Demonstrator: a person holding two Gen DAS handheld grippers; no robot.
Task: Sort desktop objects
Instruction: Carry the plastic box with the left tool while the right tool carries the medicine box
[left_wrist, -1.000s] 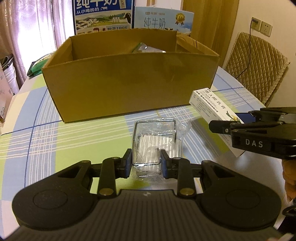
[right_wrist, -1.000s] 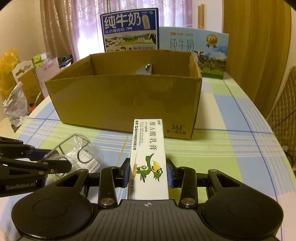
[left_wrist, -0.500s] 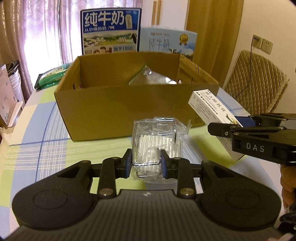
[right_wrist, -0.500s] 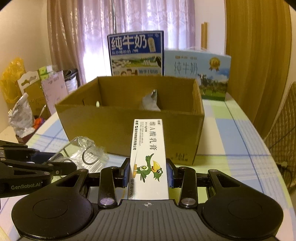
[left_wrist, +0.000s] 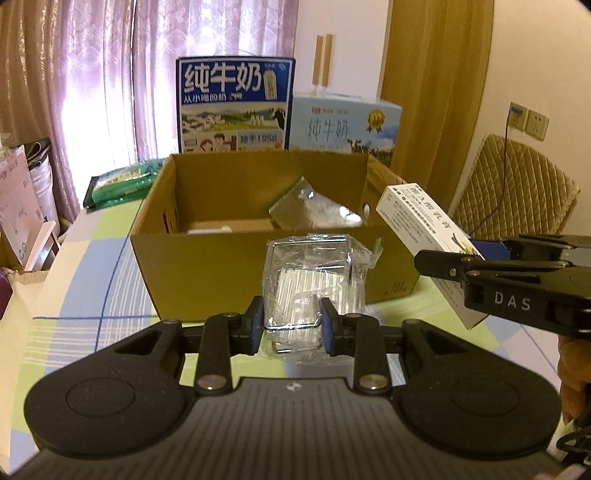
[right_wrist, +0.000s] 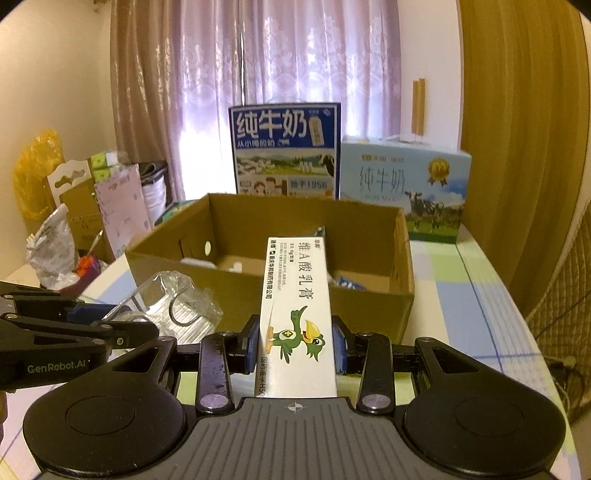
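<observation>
Checked table (right_wrist: 491, 295) w/ open cardboard box (left_wrist: 207, 266) ahead; two milk cartons (right_wrist: 284, 151) at far side. L gripper (left_wrist: 291, 321) clamps a plastic-wrapped packet (left_wrist: 314, 273); R gripper (right_wrist: 295, 343) clamps an ointment box (right_wrist: 295, 295), both held just short of box's near wall.

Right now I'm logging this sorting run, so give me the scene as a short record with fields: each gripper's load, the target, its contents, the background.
left gripper: shut on clear plastic packet with a metal wire frame
right gripper: shut on white ointment carton with a green bird print
target: open brown cardboard box, ahead of both grippers
box contents: crinkled clear bag; other small items unclear
behind box: dark blue milk carton, light blue milk carton
</observation>
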